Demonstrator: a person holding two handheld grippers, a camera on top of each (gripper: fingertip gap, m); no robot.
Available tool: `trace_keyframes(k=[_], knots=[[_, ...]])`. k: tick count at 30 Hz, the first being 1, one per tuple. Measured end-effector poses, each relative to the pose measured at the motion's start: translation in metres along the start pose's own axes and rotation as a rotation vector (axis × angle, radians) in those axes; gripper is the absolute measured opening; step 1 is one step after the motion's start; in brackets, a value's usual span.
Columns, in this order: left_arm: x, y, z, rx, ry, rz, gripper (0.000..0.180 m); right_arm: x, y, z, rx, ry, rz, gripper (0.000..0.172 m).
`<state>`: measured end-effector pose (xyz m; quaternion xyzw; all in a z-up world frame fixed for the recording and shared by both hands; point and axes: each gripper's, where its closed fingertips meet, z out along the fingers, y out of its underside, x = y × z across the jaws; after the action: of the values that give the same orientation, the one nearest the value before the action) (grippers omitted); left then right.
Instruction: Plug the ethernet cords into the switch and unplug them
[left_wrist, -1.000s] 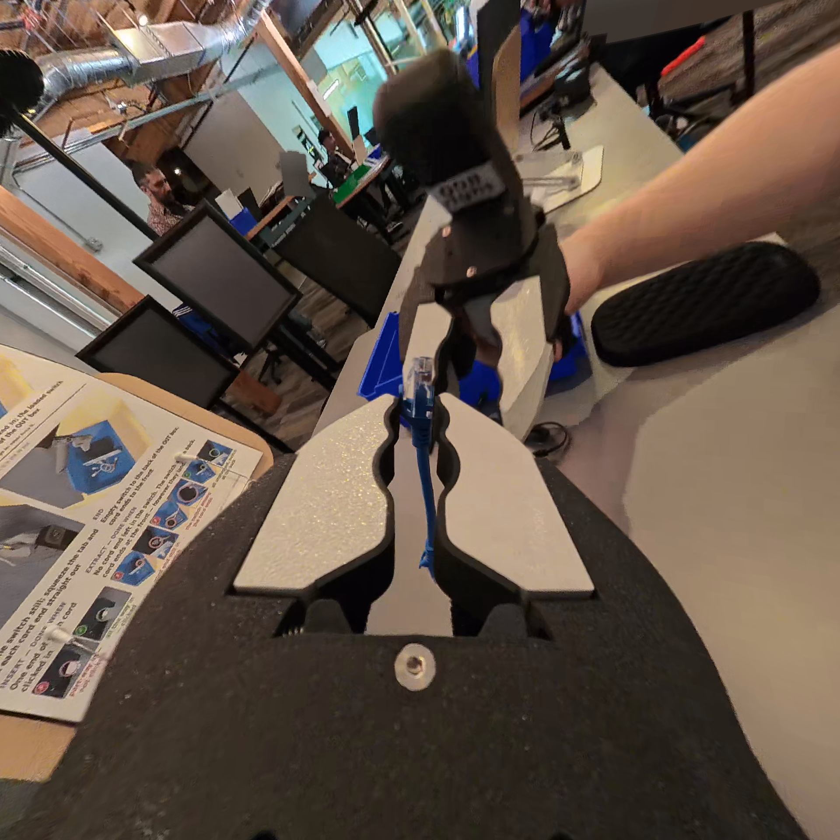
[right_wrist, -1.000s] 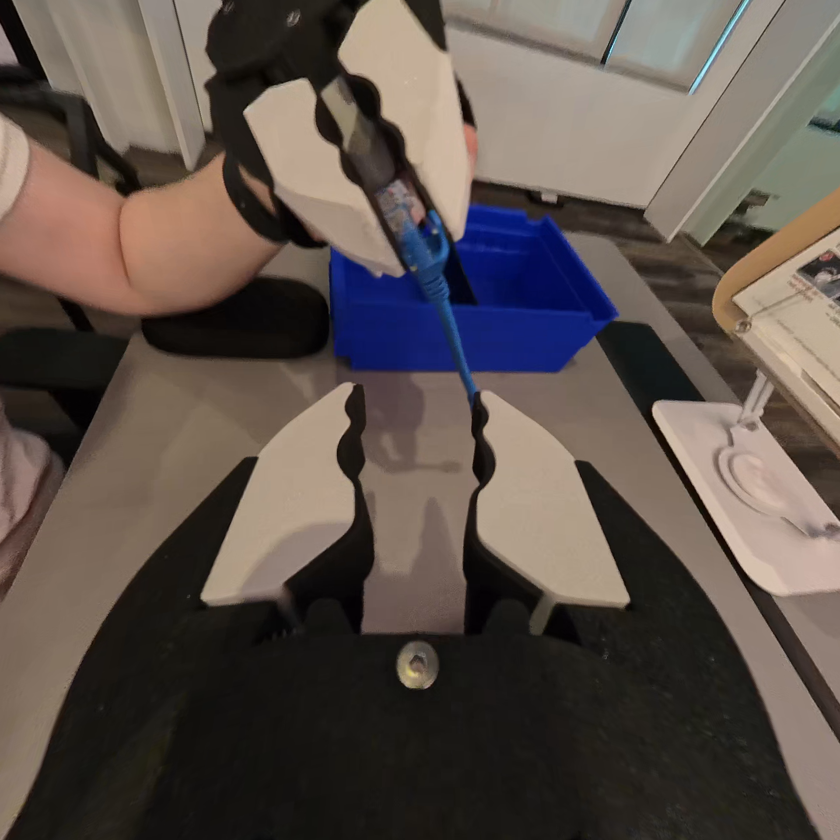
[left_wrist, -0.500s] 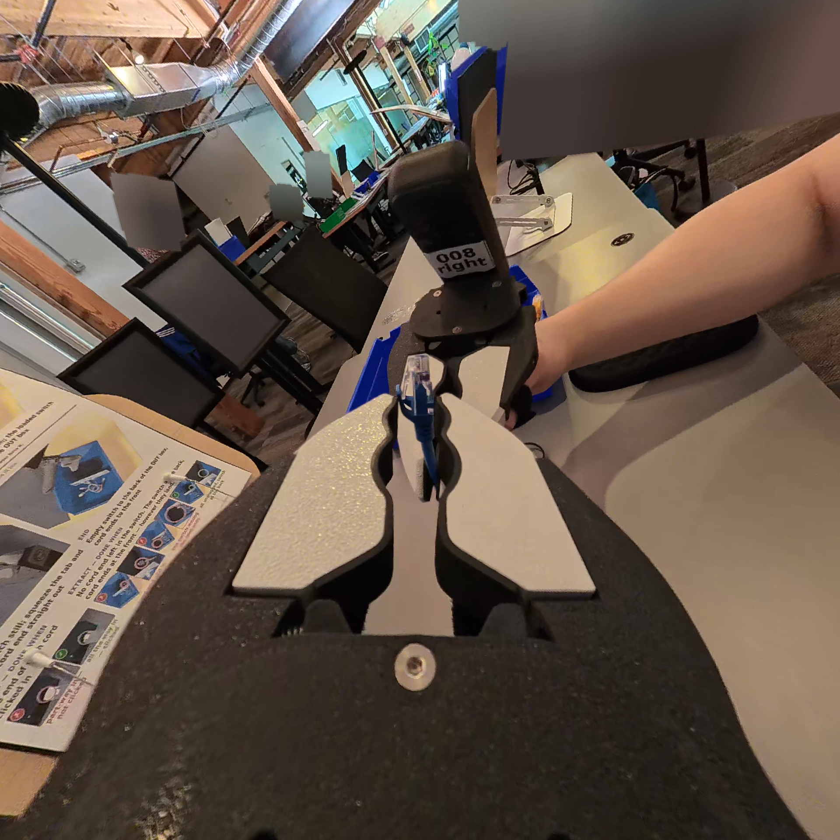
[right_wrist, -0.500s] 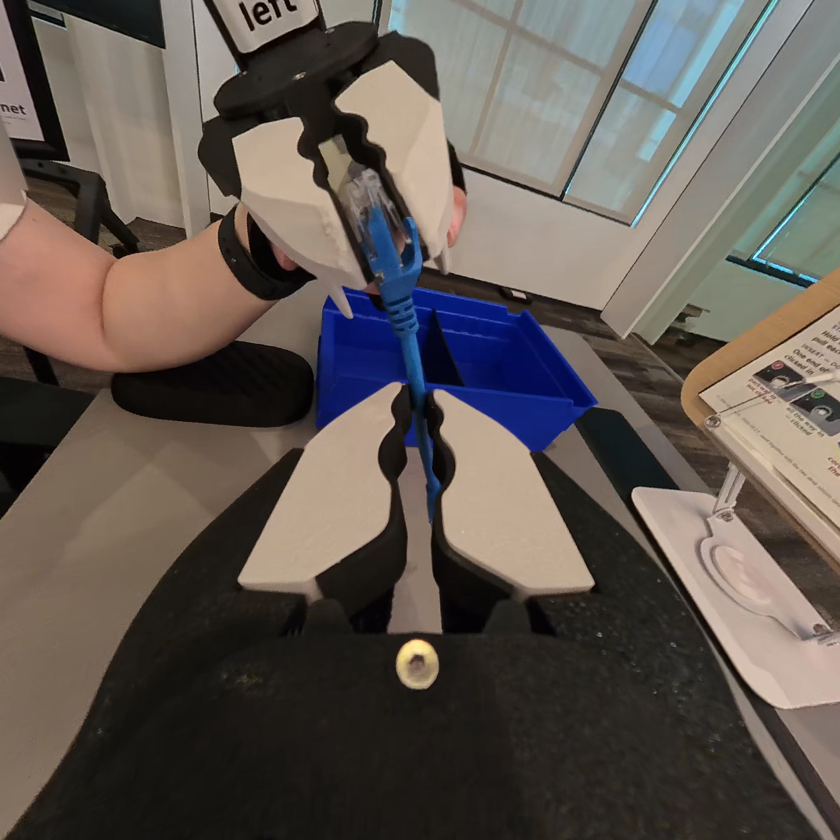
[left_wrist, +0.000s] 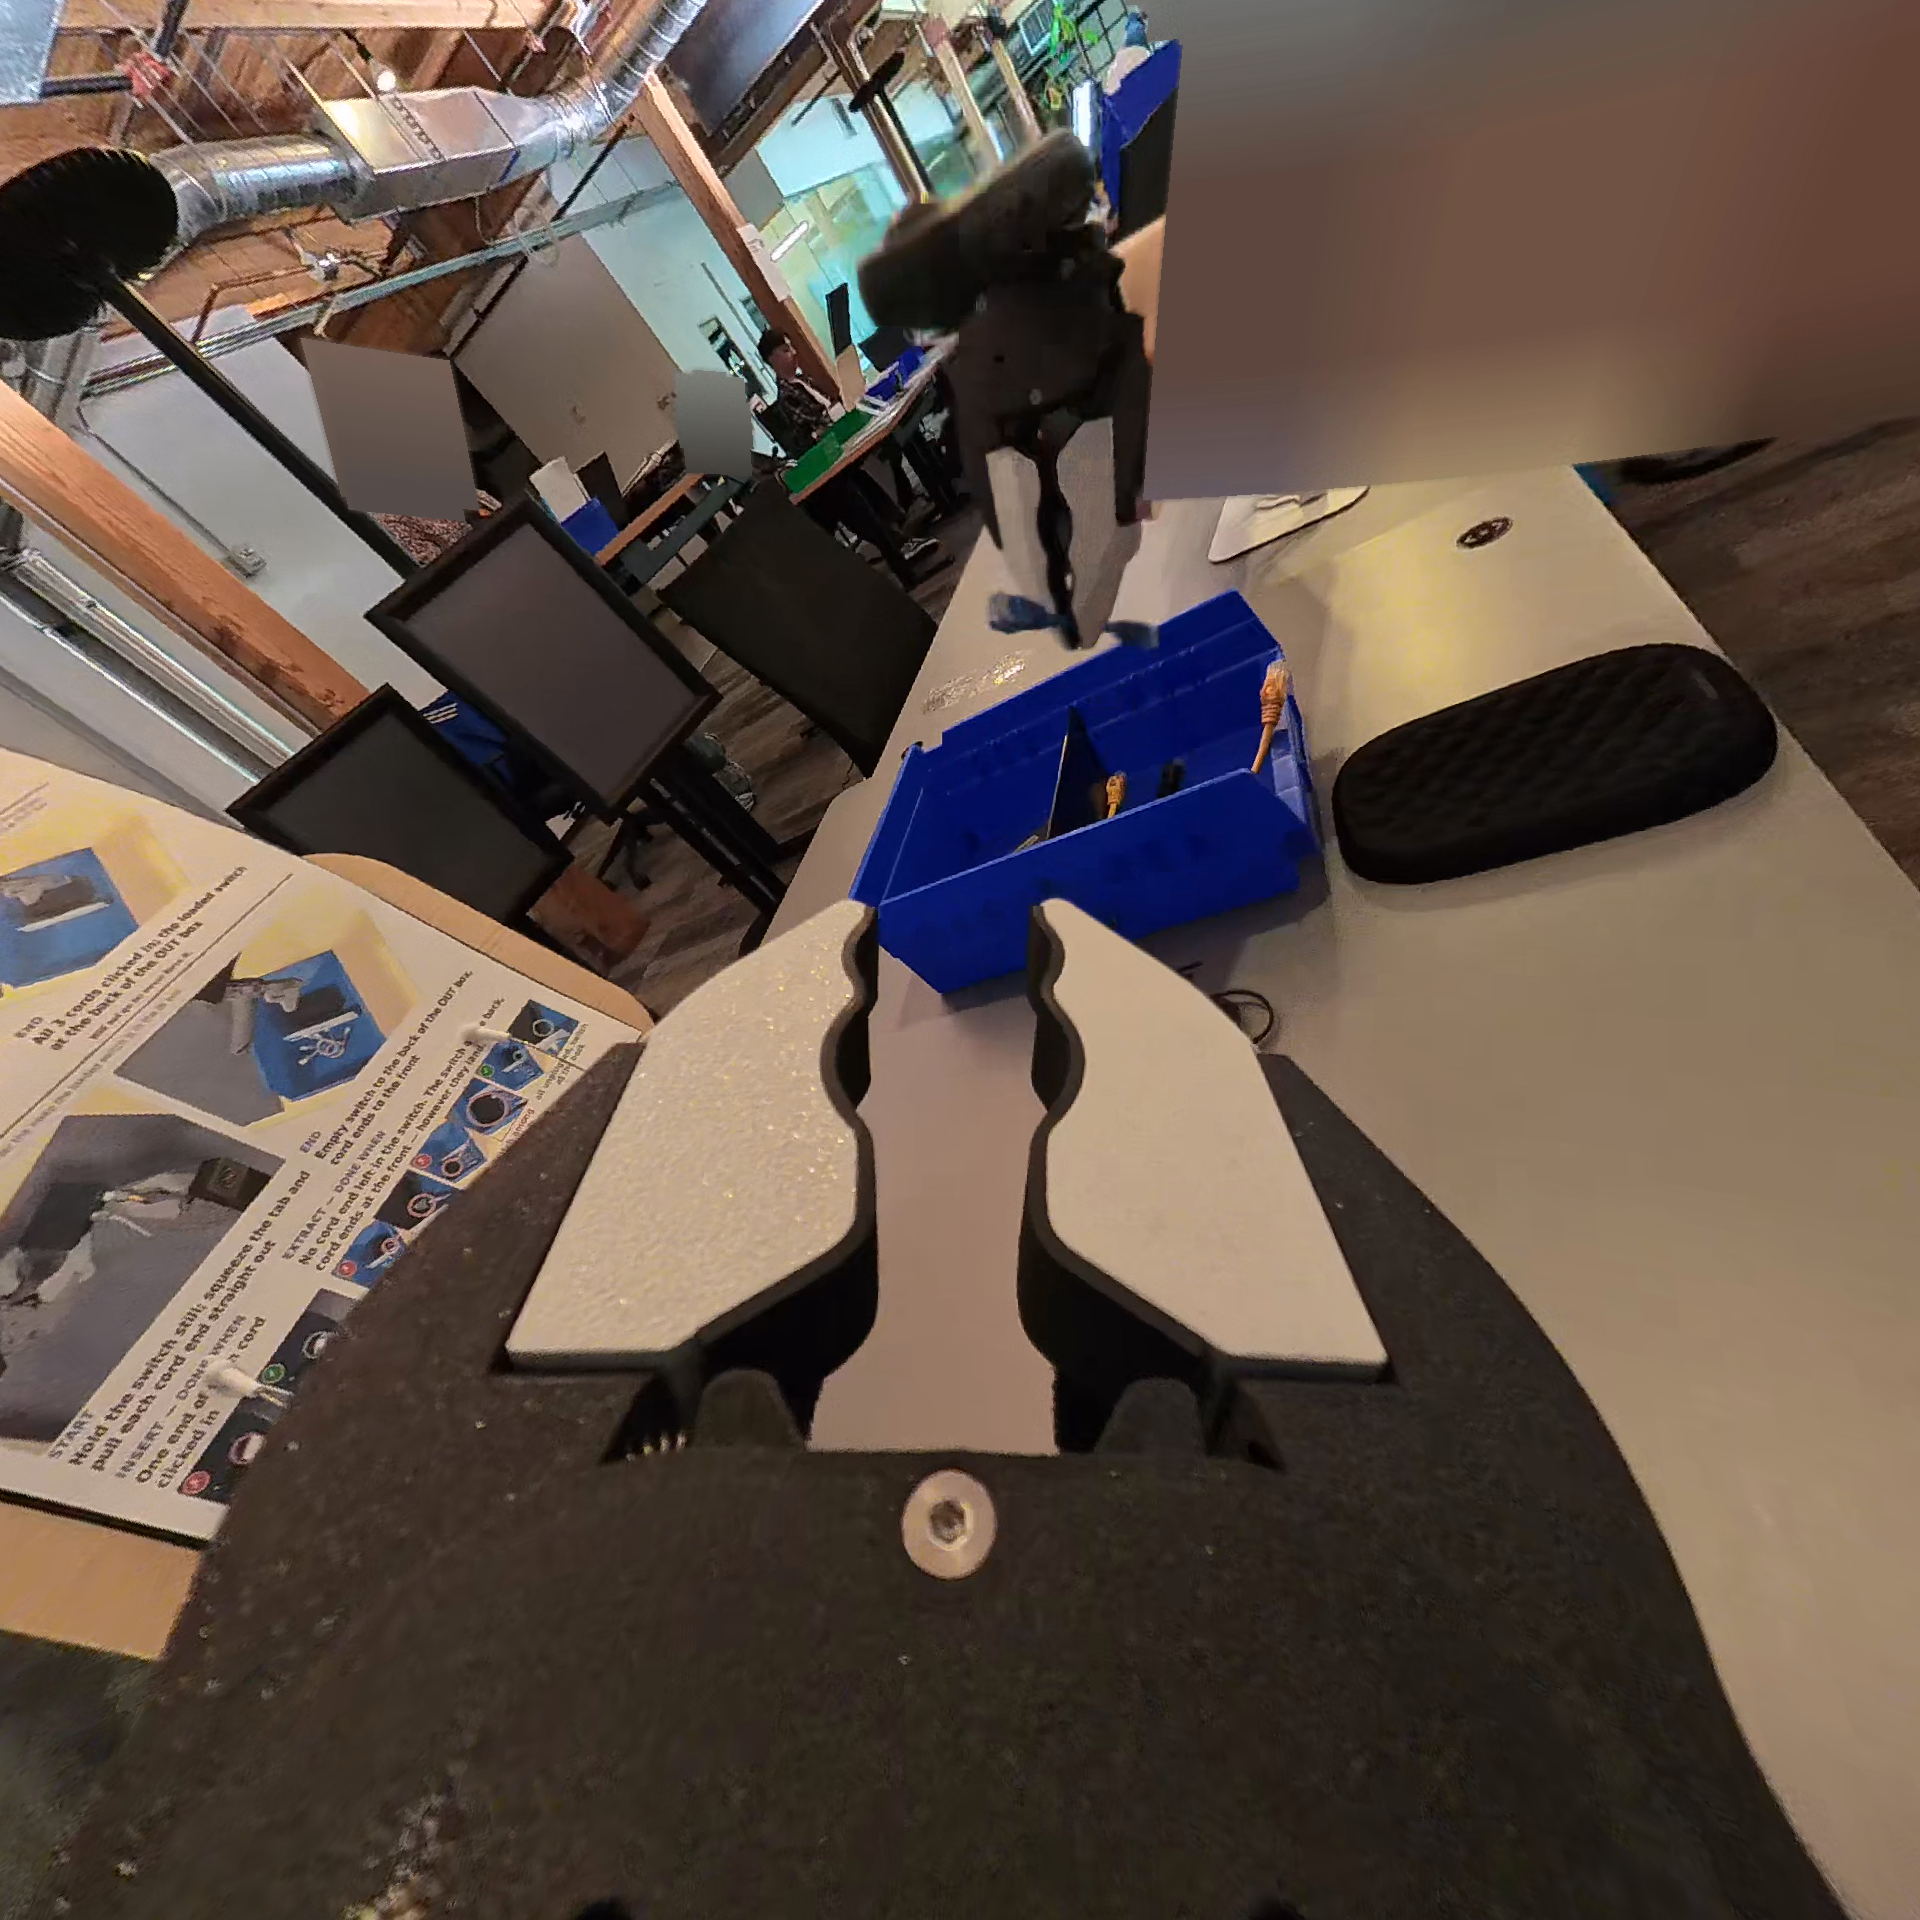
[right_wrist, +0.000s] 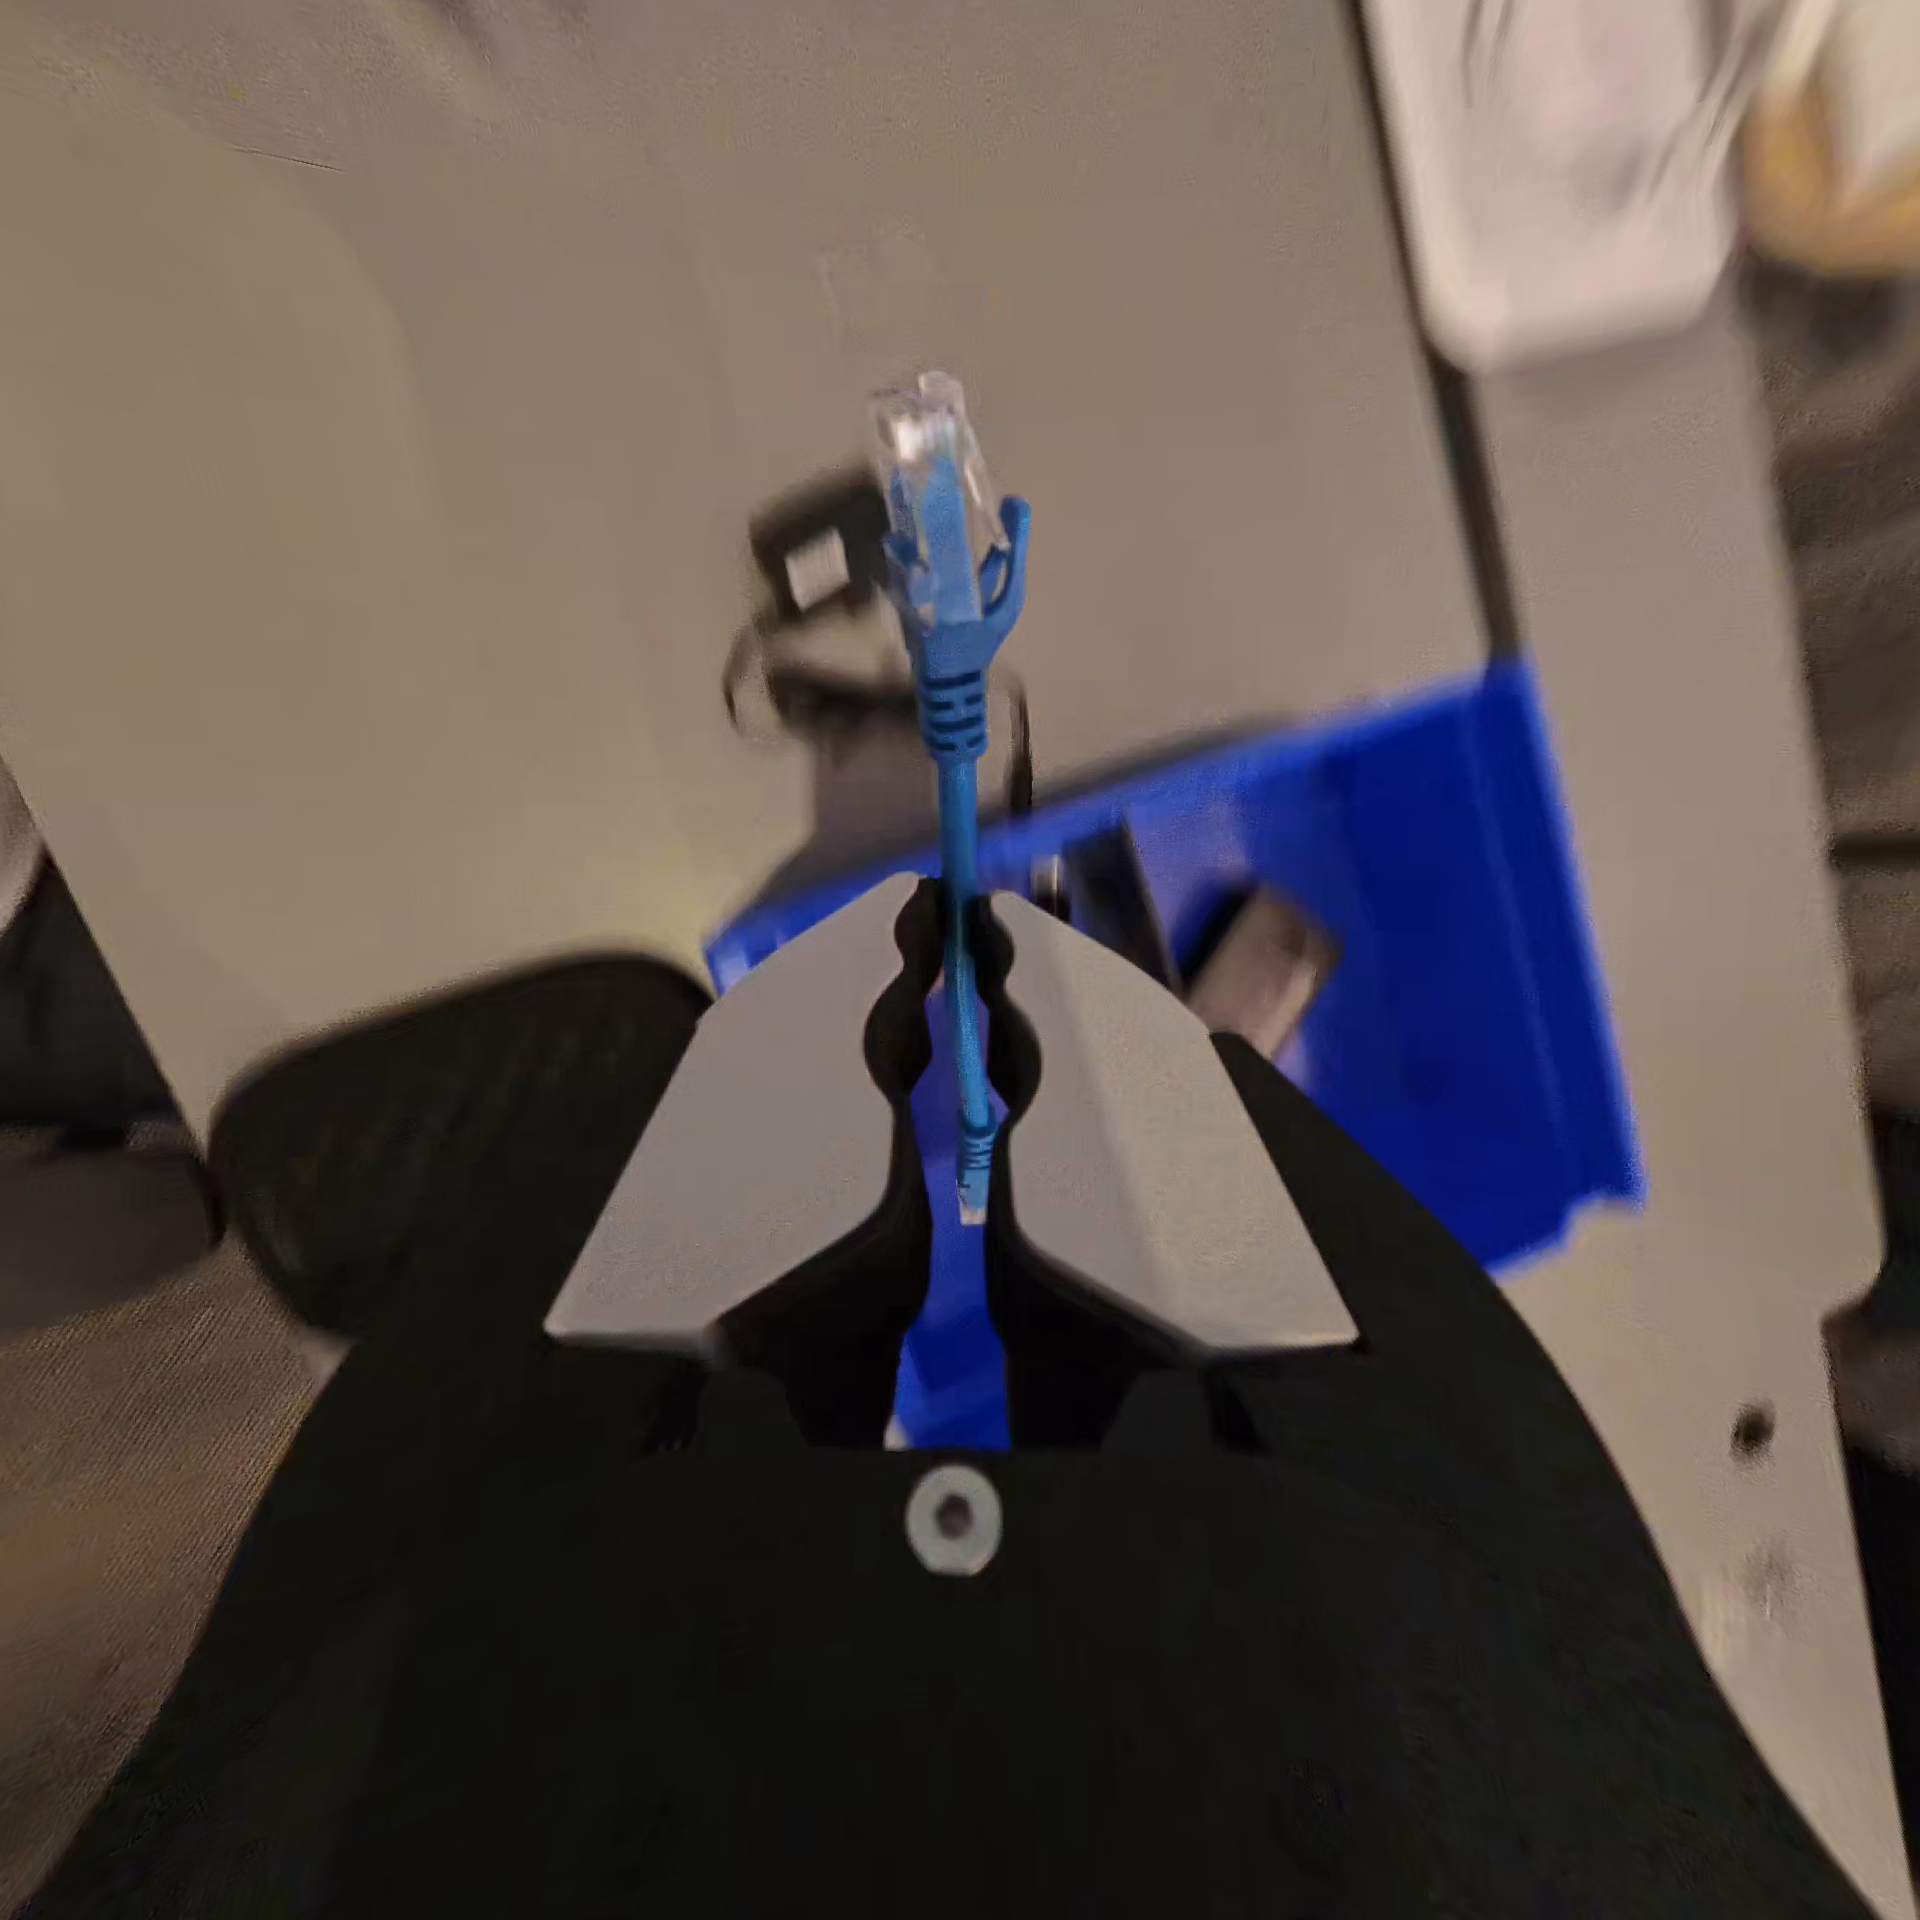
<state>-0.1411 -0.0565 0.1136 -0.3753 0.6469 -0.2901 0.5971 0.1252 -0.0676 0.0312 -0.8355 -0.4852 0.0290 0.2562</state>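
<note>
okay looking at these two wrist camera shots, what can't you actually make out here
- Left wrist view: the far right gripper is motion-blurred and partly behind a masking patch; its grip is unreadable.
- Left wrist view: the blue plastic bin front wall hides most of its contents.
- Right wrist view: the small black box behind the blue ethernet cord is smeared; ports unreadable.

Left wrist view low over the grey table (left_wrist: 1558, 1195), facing the blue bin (left_wrist: 1091, 894), right wrist view steeply above (blurred), both sharing bin (right_wrist: 1455, 935) and table (right_wrist: 416, 520)
</note>
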Motion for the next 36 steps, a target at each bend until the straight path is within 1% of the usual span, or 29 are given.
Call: trace_keyframes(k=[1,2,5,9,12,16,19,21,24,25,26,28,31,35,36], knots=[[0.002,0.0,0.001,-0.008,0.004,0.007,0.026,0.001,0.029,0.002,-0.093,-0.035,0.015,0.006],[0.004,0.0,0.003,-0.017,0.009,0.016,0.026,0.0,0.051,0.008,-0.151,-0.062,0.013,0.005],[0.009,0.005,0.008,-0.048,0.023,0.043,0.025,0.001,0.1,0.038,-0.293,-0.098,0.025,0.005],[0.013,0.016,0.015,-0.102,0.03,0.056,0.024,-0.006,0.129,0.077,-0.404,-0.191,0.014,0.006],[0.015,0.024,0.019,-0.139,0.037,0.069,0.024,-0.004,0.148,0.098,-0.498,-0.217,-0.011,0.006],[0.014,0.031,0.022,-0.163,0.037,0.069,0.024,-0.003,0.16,0.115,-0.513,-0.262,0.014,0.006],[0.012,0.035,0.022,-0.174,0.031,0.062,0.023,0.002,0.155,0.119,-0.438,-0.246,0.042,0.006],[0.009,0.038,0.022,-0.182,0.023,0.058,0.023,0.004,0.149,0.113,-0.385,-0.224,0.051,0.017],[0.006,0.04,0.022,-0.189,0.016,0.055,0.023,-0.007,0.136,0.091,-0.318,-0.23,0.036,0.02],[0.006,0.041,0.022,-0.189,0.017,0.054,0.023,-0.014,0.131,0.085,-0.292,-0.247,0.032,0.024],[0.006,0.041,0.022,-0.19,0.017,0.054,0.023,-0.024,0.127,0.081,-0.275,-0.281,0.031,0.024],[0.006,0.042,0.023,-0.194,0.017,0.056,0.023,-0.046,0.13,0.077,-0.298,-0.369,0.028,0.02],[0.007,0.044,0.025,-0.2,0.023,0.058,0.022,-0.043,0.145,0.084,-0.391,-0.311,-0.048,0.004],[0.01,0.048,0.028,-0.216,0.027,0.062,0.022,-0.042,0.147,0.088,-0.408,-0.373,0.001,0.004],[0.01,0.048,0.029,-0.218,0.027,0.064,0.022,-0.04,0.15,0.089,-0.419,-0.371,-0.01,0.003]])
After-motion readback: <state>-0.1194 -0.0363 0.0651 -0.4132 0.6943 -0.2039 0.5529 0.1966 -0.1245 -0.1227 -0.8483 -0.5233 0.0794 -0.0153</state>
